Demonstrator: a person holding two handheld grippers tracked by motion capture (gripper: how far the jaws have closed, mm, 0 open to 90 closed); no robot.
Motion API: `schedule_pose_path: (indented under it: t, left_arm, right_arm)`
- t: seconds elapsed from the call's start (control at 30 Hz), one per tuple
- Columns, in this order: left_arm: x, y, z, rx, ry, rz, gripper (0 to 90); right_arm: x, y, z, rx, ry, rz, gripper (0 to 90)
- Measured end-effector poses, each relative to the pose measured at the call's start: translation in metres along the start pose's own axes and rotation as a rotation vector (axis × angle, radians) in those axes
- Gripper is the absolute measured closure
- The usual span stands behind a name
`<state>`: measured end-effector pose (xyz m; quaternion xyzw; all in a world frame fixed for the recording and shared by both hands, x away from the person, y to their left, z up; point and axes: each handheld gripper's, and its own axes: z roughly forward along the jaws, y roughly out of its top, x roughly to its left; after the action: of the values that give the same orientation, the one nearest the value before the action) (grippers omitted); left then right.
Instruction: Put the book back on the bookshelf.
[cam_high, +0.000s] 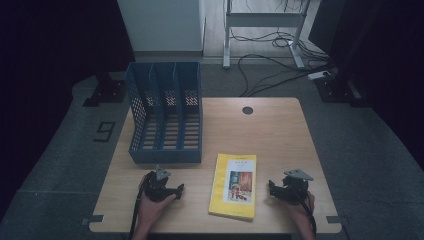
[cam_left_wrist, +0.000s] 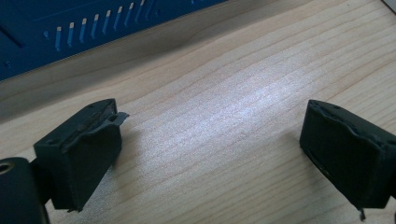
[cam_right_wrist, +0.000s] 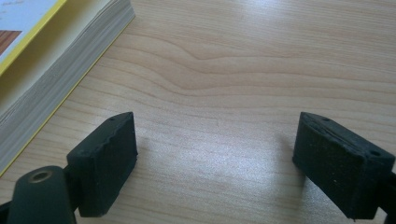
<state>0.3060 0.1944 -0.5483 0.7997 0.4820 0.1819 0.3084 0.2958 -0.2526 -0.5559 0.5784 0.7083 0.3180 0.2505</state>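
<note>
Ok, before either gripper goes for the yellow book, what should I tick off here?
1. Left gripper jaws open, nothing between them: ok.
2. Right gripper jaws open, nothing between them: ok.
3. Yellow book lies flat on the table, between the two grippers, untouched: ok.
4. Blue file rack stands upright, its slots without contents: ok.
5. Bare table between book and rack: ok.
6. Book's near edge inside the table's front edge: ok; how heavy or stiff it is: cannot tell.
</note>
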Motion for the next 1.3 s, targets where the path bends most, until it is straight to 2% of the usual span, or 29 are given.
schedule_pose_path:
  t: [0.37, 0.5, 0.6, 1.17, 1.27, 1.3]
  left_arm:
    - [-0.0003, 0.0019, 0.0023, 0.013, -0.008, 0.005, 0.5]
    - [0.0013, 0.0023, 0.0028, 0.014, 0.011, -0.015, 0.0]
    - [0.0020, 0.0023, 0.0027, 0.013, 0.010, -0.012, 0.0]
    - [0.0026, 0.0007, 0.0008, 0.004, 0.017, -0.021, 2.9]
    - [0.0020, -0.0005, -0.0007, -0.002, 0.017, -0.023, 4.7]
    - [0.0014, -0.0006, -0.0014, -0.007, 0.023, -0.028, 8.3]
  right_arm:
    - [-0.0007, -0.0020, -0.0021, -0.002, -0.010, 0.010, 13.1]
    - [-0.0009, -0.0029, -0.0033, 0.000, -0.012, 0.011, 13.1]
    - [-0.0009, -0.0030, -0.0034, 0.001, -0.013, 0.012, 13.1]
    - [-0.0003, -0.0038, -0.0043, -0.002, -0.020, 0.017, 13.5]
    - [-0.0002, -0.0039, -0.0046, -0.003, -0.020, 0.018, 13.8]
    - [-0.0002, -0.0041, -0.0050, -0.002, -0.020, 0.020, 14.1]
